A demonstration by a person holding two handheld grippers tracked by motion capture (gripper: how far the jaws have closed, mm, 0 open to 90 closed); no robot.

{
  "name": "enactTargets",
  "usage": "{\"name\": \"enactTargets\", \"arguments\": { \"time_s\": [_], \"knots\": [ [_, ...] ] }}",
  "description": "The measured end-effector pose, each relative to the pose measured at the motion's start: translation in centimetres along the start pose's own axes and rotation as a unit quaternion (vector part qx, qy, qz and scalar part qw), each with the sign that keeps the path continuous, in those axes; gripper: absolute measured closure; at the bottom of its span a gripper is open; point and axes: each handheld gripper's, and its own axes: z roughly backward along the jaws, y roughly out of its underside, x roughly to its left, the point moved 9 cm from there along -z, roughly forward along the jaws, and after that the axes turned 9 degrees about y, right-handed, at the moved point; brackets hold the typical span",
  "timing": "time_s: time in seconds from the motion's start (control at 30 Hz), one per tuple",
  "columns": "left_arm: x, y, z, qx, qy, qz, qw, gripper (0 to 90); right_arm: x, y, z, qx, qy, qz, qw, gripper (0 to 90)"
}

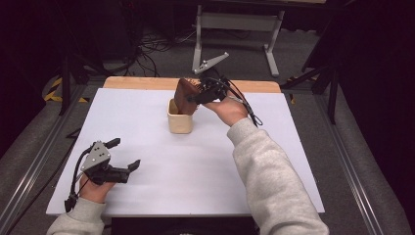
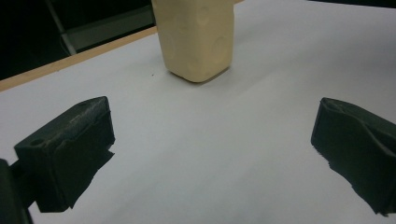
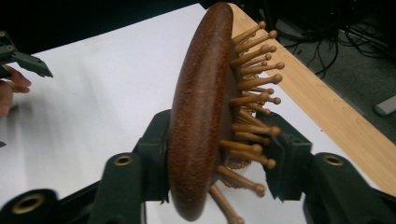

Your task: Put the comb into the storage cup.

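Observation:
A dark wooden hairbrush (image 1: 186,95) with wooden pins stands tilted, its lower end inside a cream cup (image 1: 179,122) at the far middle of the white board. My right gripper (image 1: 196,97) comes at it from the right and is shut on the brush head. In the right gripper view one pad lies against the smooth back of the hairbrush (image 3: 201,93) and the other meets the pin tips, with my right gripper (image 3: 217,158) straddling it. My left gripper (image 1: 128,152) rests open near the front left of the board. Nothing lies between the wide jaws of my left gripper (image 2: 210,154), which face the cup (image 2: 198,37).
The white board (image 1: 161,176) covers the table, with a wooden strip (image 1: 147,82) along its far edge. Beyond it are floor cables and a grey desk frame (image 1: 235,22). Metal rails run along both sides of the table.

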Motion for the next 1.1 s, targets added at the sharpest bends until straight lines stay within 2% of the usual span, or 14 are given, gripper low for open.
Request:
{"name": "enactTargets", "arguments": {
  "time_s": [0.1,0.13,0.2,0.27,0.43,0.47,0.6,0.73,0.87,1.1],
  "knots": [
    [0.0,0.0,0.0,0.0,0.001,0.0,1.0,0.4,-0.1,0.0,0.1,-0.002,0.009,0.002,1.0,33.1],
    [0.0,0.0,0.0,0.0,0.001,0.0,1.0,0.4,-0.1,0.0,0.1,-0.002,0.009,0.002,1.0,33.1],
    [0.0,0.0,0.0,-0.001,0.0,-0.001,1.0,0.4,-0.3,-0.3,0.4,-0.011,0.025,0.002,0.9996,24.4],
    [0.0,0.0,0.0,-0.001,0.0,-0.001,1.0,0.4,-0.3,-0.5,0.6,-0.02,0.024,-0.003,0.9995,15.7],
    [0.0,-0.1,0.0,-0.003,0.0,0.002,1.0,0.4,0.0,-1.1,1.5,-0.048,0.014,-0.002,0.9988,4.4],
    [0.0,-0.1,0.0,-0.003,0.0,0.001,1.0,0.4,0.1,-1.3,2.0,-0.058,0.006,-0.007,0.9983,3.5],
    [0.0,0.0,0.0,-0.002,0.0,0.001,1.0,0.3,0.3,-1.8,3.7,-0.084,0.004,-0.006,0.9964,2.8],
    [0.0,-0.1,0.1,-0.004,0.0,0.002,1.0,0.3,0.2,-1.7,5.0,-0.1,0.008,-0.004,0.995,2.3],
    [0.2,-0.1,0.1,-0.006,0.0,0.004,1.0,0.2,0.1,-1.2,6.5,-0.122,0.011,-0.006,0.9924,1.2],
    [0.5,-0.2,0.3,-0.012,0.002,0.008,0.9999,0.2,-0.2,0.1,9.1,-0.146,0.018,-0.009,0.9891,0.2]
  ]
}}
